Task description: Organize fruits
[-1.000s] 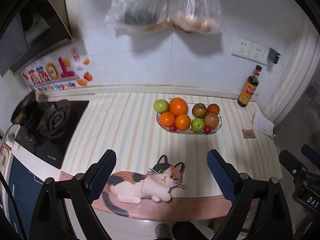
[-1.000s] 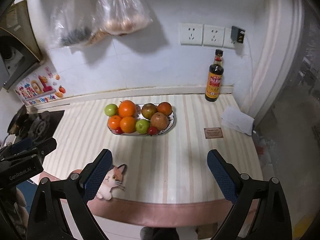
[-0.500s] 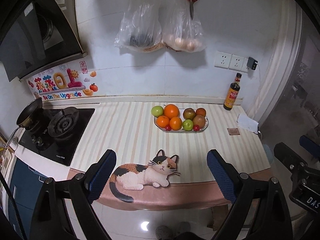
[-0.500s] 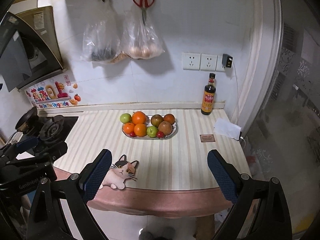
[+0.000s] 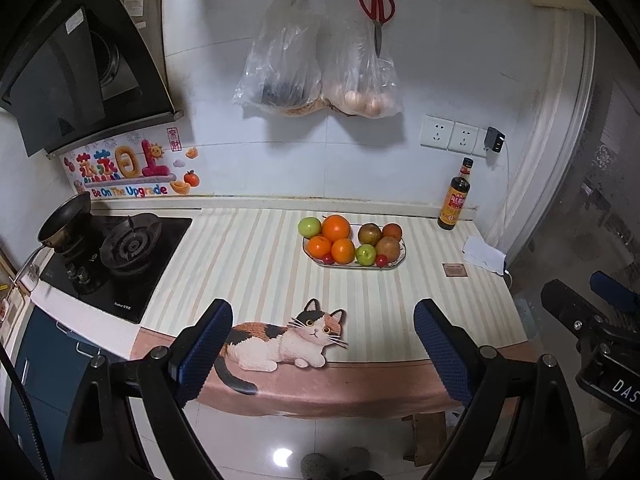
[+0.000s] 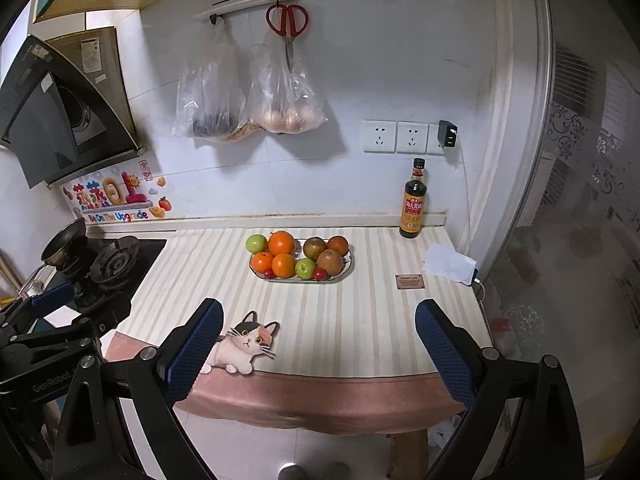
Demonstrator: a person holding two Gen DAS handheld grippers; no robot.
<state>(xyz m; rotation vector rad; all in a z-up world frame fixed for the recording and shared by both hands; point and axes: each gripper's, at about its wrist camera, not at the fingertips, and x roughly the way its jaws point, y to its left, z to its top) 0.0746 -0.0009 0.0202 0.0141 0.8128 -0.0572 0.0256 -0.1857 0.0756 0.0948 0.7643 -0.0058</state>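
Both grippers have pulled back and risen since a second ago, so the counter that then filled the views now sits smaller and farther off, with the floor showing below its near edge.

The fruit lies heaped on an oval plate (image 5: 402, 249) toward the far middle of the striped counter (image 5: 256, 264), well apart from both grippers. On the left of the plate are three oranges (image 5: 336, 227) and a green apple (image 5: 309, 227); on the right are brownish round fruit (image 5: 387, 247), a smaller green apple (image 5: 366, 254) and two small red tomatoes (or cherries, too small to tell) (image 5: 381, 260). The oranges and apples are likely firm, fairly heavy and smooth, so they should be pinched across the widest part, with care that they roll. The small red ones probably bruise easily and want a light squeeze.

The left gripper (image 5: 323, 354) has its pads spread wide with nothing between them, and so does the right gripper (image 6: 319, 350); both hang off the near edge.

Near the front lies a cat-shaped mat (image 5: 288, 338). A dark sauce bottle (image 5: 454, 196) stands at the far right against the wall, and a stove (image 5: 120, 248) sits on the left.
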